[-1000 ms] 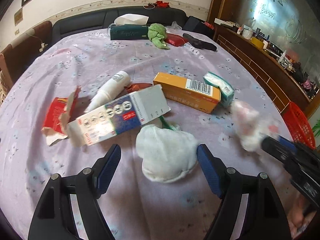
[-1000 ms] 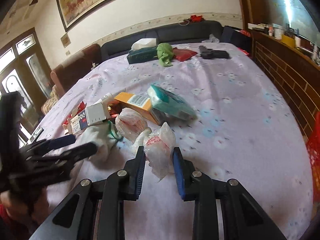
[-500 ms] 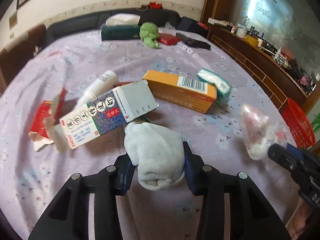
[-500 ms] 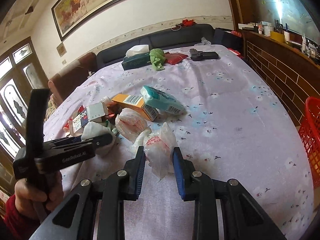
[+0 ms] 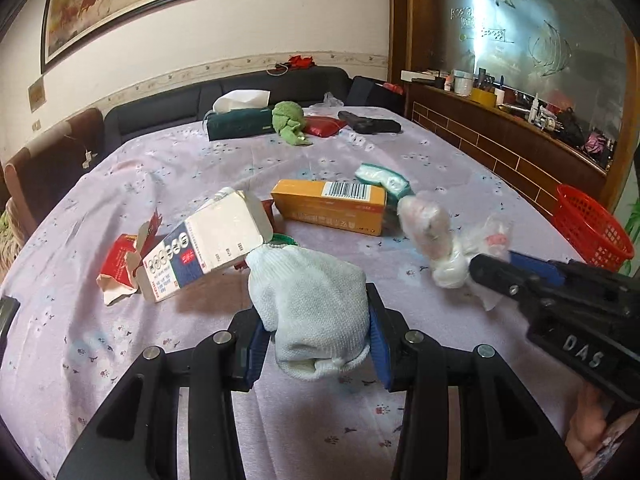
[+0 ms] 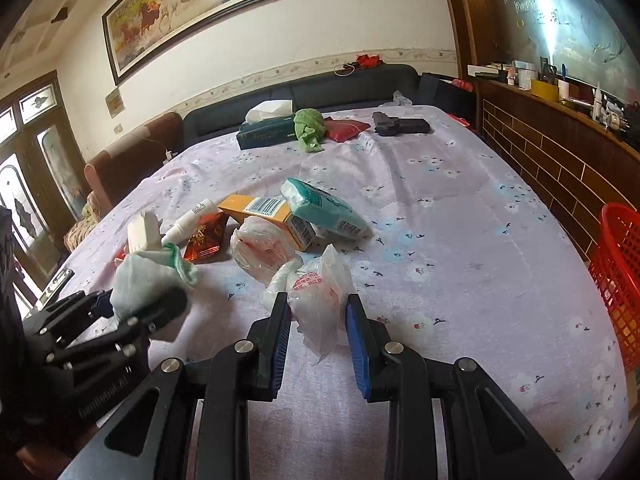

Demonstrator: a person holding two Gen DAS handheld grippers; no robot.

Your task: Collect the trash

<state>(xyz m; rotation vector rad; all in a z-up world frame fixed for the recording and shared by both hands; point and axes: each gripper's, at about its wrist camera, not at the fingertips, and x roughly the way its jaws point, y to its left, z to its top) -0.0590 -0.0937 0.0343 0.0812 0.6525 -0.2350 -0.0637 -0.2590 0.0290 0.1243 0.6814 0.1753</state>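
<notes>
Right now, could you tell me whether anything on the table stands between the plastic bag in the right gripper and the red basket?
Nothing visible does: the tablecloth between the plastic bag in the right gripper and the red basket is bare.

The right tool (image 6: 318,330) is clamped on a crumpled plastic bag (image 6: 320,300) over the tabletop (image 6: 460,240). At left, the left tool (image 6: 132,304) grips a white cloth (image 6: 140,280). A red basket (image 6: 620,280) stands at the right edge.
</notes>
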